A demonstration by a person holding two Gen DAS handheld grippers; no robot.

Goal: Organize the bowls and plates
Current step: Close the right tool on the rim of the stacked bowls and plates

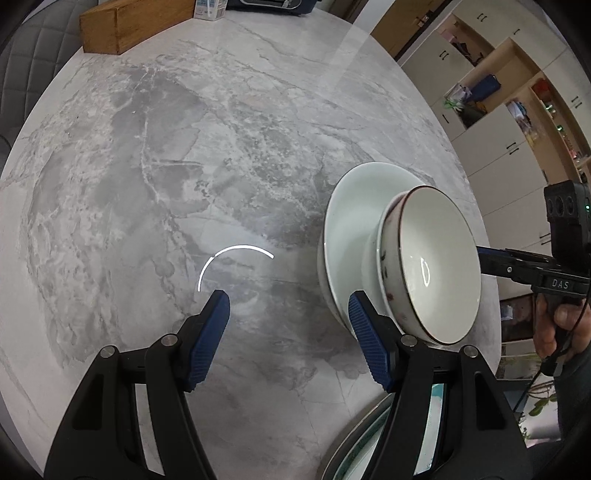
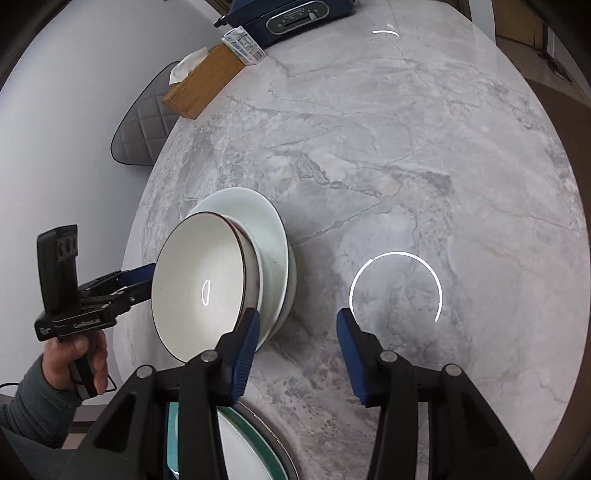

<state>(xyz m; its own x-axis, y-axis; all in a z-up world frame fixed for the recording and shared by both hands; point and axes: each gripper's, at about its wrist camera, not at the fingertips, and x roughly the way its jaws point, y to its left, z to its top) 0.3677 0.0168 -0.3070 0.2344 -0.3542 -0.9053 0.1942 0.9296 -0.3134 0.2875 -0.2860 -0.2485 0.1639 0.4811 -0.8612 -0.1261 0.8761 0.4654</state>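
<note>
On the grey marbled table (image 1: 155, 177) stands a small stack: one pale white plate (image 1: 354, 199) at the bottom, and on it one white bowl (image 1: 432, 266) with a thin dark rim, mouth facing up. Between bowl and plate there seems to be a further white piece, but how many pieces lie under the bowl cannot be told for sure. The stack sits near the table's edge on the person's side; in the right wrist view the same plate (image 2: 258, 210) and bowl (image 2: 199, 284) show at lower left. Being round, neither has a long axis; both lie level, open side upward.

A second plate with a teal rim (image 2: 258, 439) lies at the near edge of the table, mostly hidden under the tools; in the left wrist view its teal-rimmed edge (image 1: 354, 443) peeps out at the bottom.

The left tongs (image 1: 288, 328) stand apart with nothing between them, over bare table just beside the stack; the right-hand blue pad (image 1: 369, 343) overlaps the bowl's edge in the picture, though contact cannot be told. The right tongs (image 2: 295, 347) also stand apart, narrower, empty, with bare table between them and the stack just to their left.

At the far end lie one wooden tissue box (image 2: 203, 81), one small carton (image 2: 243, 44) and one dark blue appliance (image 2: 295, 14). One grey quilted chair back (image 2: 144, 125) stands beyond the table's edge.
</note>
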